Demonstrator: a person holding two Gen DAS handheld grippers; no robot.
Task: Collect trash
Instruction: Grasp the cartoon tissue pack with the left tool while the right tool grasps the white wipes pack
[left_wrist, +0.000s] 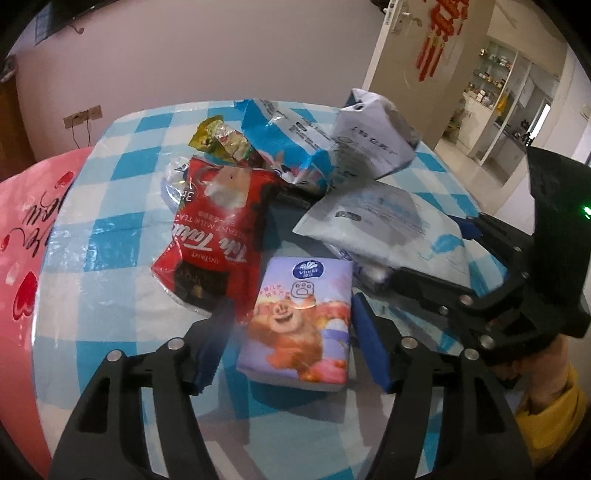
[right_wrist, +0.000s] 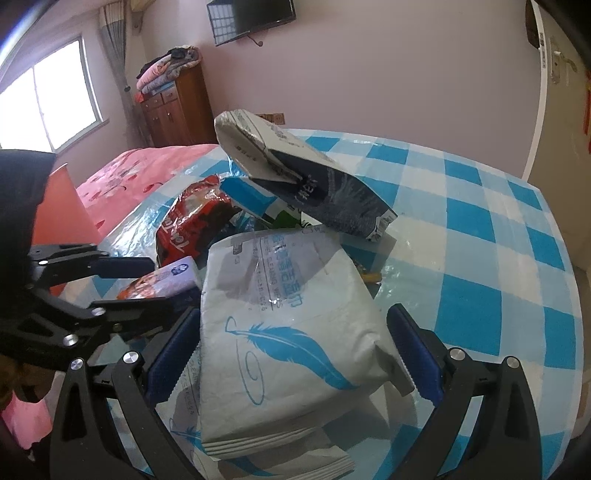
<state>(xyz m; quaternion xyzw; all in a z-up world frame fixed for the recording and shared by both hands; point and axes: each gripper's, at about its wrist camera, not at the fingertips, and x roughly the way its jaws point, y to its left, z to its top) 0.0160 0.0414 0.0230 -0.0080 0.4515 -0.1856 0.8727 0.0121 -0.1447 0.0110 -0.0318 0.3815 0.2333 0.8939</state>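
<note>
Left wrist: left hand-held gripper (left_wrist: 291, 345) spread astride tissue pack (left_wrist: 297, 321); right (right_wrist: 291, 354) spread astride wipes pack (right_wrist: 291, 332).

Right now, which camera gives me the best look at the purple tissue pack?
The left wrist view. There the purple tissue pack lies face-up between the left gripper jaws, its cartoon print fully visible on the checked tablecloth. The right wrist view shows only a foreshortened sliver, partly hidden behind the left gripper's fingers.

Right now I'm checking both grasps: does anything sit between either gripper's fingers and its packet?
Nothing visible. The left gripper straddles the purple cartoon tissue packet; the right gripper straddles the white feather-printed wipes pack.
</note>
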